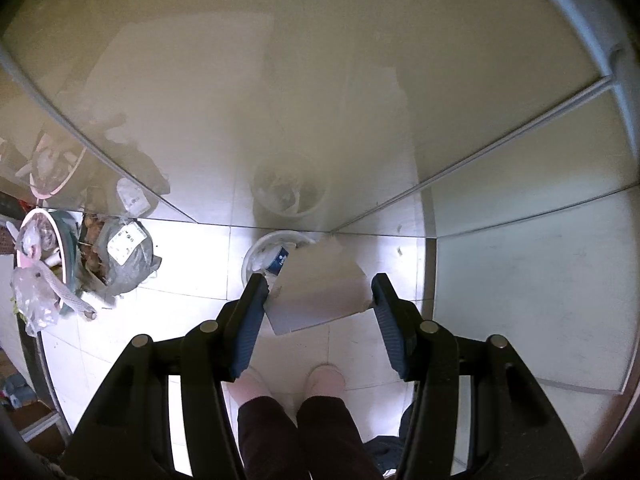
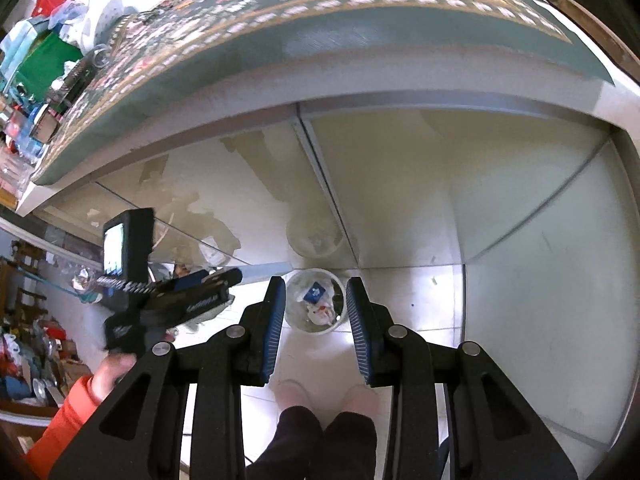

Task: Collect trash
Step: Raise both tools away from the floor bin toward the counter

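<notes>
My left gripper [image 1: 318, 282] points down at the floor and is shut on a flat pale grey card [image 1: 316, 296], its pads pressing on the card's left and right edges. The card hangs over a small white bin [image 1: 256, 252] that stands on the tiles against a glass door. Inside the bin lie a blue packet [image 1: 280, 260] and crumpled tissues. In the right wrist view my right gripper [image 2: 315, 282] hovers higher above the same bin [image 2: 298, 312], open with nothing between its fingers. My left gripper [image 2: 232, 286] shows at the left there, held by a hand [image 2: 112, 368].
Reflective glass cabinet doors [image 1: 320, 100] rise behind the bin, under a tabletop with a floral cloth [image 2: 320, 12]. A pink-rimmed bin [image 1: 24, 236] and a grey bag [image 1: 128, 256] of rubbish sit to the left. The person's slippered feet [image 1: 326, 378] stand just below the grippers.
</notes>
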Demonstrator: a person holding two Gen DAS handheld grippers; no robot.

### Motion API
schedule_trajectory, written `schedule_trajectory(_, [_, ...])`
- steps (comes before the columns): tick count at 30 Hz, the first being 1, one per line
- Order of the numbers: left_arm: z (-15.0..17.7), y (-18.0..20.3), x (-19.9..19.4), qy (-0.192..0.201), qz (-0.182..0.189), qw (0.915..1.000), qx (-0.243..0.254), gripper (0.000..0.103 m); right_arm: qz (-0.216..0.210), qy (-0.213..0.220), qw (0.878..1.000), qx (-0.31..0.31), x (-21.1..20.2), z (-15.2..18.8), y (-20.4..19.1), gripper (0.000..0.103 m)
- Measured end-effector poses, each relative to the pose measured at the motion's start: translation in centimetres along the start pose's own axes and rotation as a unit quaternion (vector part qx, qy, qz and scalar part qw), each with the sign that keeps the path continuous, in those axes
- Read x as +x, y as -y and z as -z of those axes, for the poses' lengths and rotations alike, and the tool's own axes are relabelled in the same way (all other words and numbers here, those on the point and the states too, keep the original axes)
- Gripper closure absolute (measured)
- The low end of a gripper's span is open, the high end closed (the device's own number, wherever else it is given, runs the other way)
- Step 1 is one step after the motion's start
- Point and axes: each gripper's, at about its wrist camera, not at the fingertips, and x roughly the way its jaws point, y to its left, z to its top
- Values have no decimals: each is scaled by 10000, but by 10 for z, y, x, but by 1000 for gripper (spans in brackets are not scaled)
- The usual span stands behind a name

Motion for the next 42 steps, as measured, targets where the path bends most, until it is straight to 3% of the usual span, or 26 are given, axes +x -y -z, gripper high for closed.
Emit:
schedule_trajectory(4, [-2, 3, 24, -180, -44, 9998, 119, 50, 92, -15, 9999, 55, -3, 3, 3, 74])
schedule_trajectory(9, [1, 1, 47, -739, -14, 9972, 60, 50, 182, 23, 9998, 82, -9, 1, 4, 74])
schedule_trajectory(17, [10, 3, 17, -579, -244, 9979, 166, 42, 213, 138, 9996, 80, -21, 0, 3, 74])
schedule_trajectory(21, [15, 3, -26, -330, -280, 9990, 146, 42, 121, 247, 9996, -8, -42, -5, -4, 74])
schedule_trajectory(26, [18, 18, -121, 174, -318, 9991, 218, 42, -10, 481, 9987, -195, -82, -19, -21, 74])
schedule_trajectory(31, [17, 37, -229, 977, -362, 9939, 366, 42, -123, 864, 9948, -528, -135, -36, -37, 74])
schedule_trajectory(37, [13, 55, -352, 2178, -450, 9747, 232, 42, -282, 1313, 9863, -959, -185, -52, -56, 74])
schedule_trajectory(42, [9, 52, -432, 3079, -456, 9502, -125, 37, -260, 1703, 9763, -1312, -217, -63, -65, 72])
